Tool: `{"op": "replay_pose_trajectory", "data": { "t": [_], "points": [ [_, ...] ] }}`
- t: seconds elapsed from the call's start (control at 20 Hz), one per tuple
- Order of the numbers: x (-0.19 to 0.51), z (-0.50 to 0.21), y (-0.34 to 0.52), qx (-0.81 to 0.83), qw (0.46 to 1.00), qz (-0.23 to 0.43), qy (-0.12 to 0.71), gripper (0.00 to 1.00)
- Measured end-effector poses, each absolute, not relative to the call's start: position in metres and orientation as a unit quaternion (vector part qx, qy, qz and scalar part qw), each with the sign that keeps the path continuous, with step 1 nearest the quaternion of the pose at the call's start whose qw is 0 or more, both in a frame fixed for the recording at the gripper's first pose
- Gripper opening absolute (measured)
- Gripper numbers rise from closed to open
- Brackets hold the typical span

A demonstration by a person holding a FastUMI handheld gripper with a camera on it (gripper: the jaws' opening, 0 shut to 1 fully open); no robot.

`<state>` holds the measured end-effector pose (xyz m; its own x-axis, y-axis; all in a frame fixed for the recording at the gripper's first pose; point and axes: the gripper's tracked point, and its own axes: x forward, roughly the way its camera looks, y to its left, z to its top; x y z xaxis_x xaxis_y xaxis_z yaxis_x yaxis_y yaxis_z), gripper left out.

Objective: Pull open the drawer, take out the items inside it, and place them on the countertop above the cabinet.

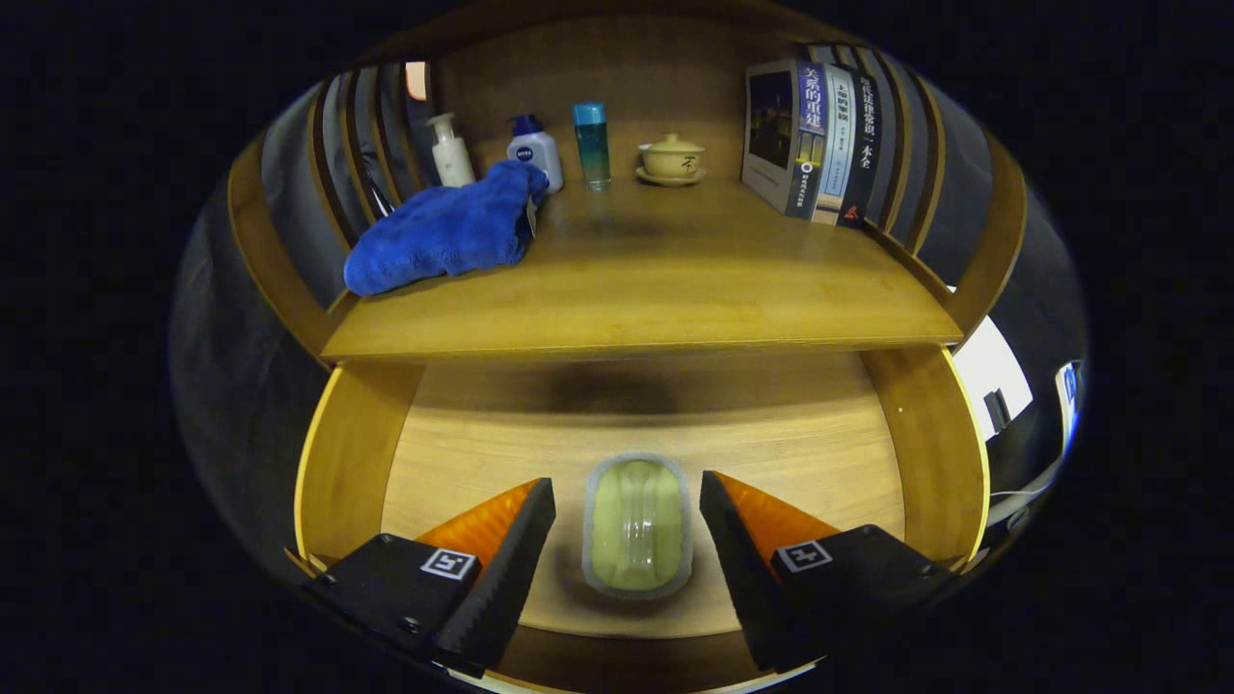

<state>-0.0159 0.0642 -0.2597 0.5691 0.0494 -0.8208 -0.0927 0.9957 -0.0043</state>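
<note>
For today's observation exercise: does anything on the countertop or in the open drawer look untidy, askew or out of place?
The blue cloth is crumpled in a heap on the countertop, leaning against the white bottle, while the books stand upright. In the drawer, the clear lidded container lies squarely between the open gripper fingers.

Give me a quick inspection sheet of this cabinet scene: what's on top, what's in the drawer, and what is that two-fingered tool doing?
Surface: wooden countertop, bare toward its front edge.
Job's things: open wooden drawer; a pale green oval container with a clear lid lies on its floor.
Clutter: crumpled blue towel, white pump bottle, white bottle with blue cap, tall teal bottle, beige lidded teacup on a saucer, row of upright books, all on the countertop.
Grippers: gripper open, fingers either side of the container, not touching.
Cables: a white one beyond the drawer's right wall.
Surroundings: slatted wooden side rails.
</note>
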Motion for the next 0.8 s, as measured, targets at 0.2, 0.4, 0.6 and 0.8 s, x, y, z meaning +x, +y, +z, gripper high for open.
{"op": "replay_pose_trajectory", "data": {
  "t": [0.2,0.4,0.6,0.8],
  "points": [
    [-0.02,-0.279,0.065,-0.037,0.868,0.039,0.494,0.9],
    [-0.023,-0.294,0.057,-0.051,0.852,0.028,0.52,0.79],
    [-0.03,-0.302,0.051,-0.047,0.839,0.014,0.542,0.56],
    [-0.036,-0.303,0.052,-0.031,0.834,0.011,0.551,0.32]
  ]
}}
